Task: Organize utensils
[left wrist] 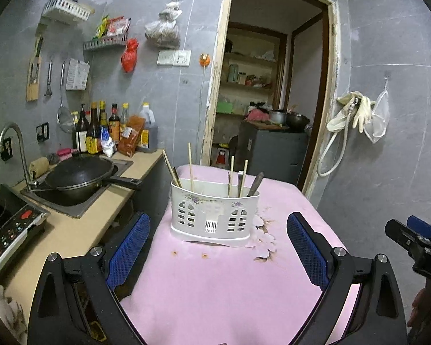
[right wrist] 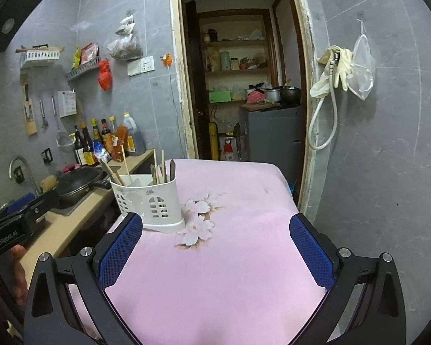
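Both grippers empty, utensil holder ahead on the pink cloth

The left gripper and right gripper are both spread wide, holding nothing. The white perforated plastic utensil holder stands upright on the pink flowered tablecloth, with wooden chopsticks and dark-handled metal utensils standing mixed inside. Best to pinch 1 stick high on its shaft and lift straight, so the holder doesn't tip.

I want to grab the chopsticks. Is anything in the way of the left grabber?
Nothing visible. Only bare pink tablecloth lies between the open left gripper and the white utensil holder with its chopsticks.
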Available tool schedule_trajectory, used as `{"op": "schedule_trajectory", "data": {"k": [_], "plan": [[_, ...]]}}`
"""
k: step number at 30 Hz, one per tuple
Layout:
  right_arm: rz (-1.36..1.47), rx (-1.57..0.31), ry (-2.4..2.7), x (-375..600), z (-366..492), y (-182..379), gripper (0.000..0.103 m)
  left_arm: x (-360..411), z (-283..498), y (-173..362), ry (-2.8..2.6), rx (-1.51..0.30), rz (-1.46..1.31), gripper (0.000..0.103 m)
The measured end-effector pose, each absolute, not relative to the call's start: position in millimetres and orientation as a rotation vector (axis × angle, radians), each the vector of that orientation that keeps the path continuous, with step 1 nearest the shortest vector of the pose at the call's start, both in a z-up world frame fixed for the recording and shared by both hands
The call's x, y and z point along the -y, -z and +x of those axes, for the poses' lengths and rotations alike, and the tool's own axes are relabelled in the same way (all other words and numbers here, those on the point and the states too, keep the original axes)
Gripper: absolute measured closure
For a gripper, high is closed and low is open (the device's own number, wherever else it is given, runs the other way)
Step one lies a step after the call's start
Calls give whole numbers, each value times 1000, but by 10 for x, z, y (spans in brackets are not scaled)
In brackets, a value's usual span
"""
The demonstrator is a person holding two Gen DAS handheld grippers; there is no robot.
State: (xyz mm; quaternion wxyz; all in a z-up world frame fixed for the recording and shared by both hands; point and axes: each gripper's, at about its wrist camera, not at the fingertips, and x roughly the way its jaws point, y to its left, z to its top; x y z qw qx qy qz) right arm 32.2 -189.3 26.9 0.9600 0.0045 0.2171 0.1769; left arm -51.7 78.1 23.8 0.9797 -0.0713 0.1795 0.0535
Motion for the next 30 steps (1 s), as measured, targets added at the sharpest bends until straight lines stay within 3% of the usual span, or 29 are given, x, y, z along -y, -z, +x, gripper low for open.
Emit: {"op": "schedule_trajectory", "data": {"k": [30], "plan": [[25, -434, -320, 2058, 30, -242, 0, -606, -779, -179, -80, -367, -144, 10]]}}
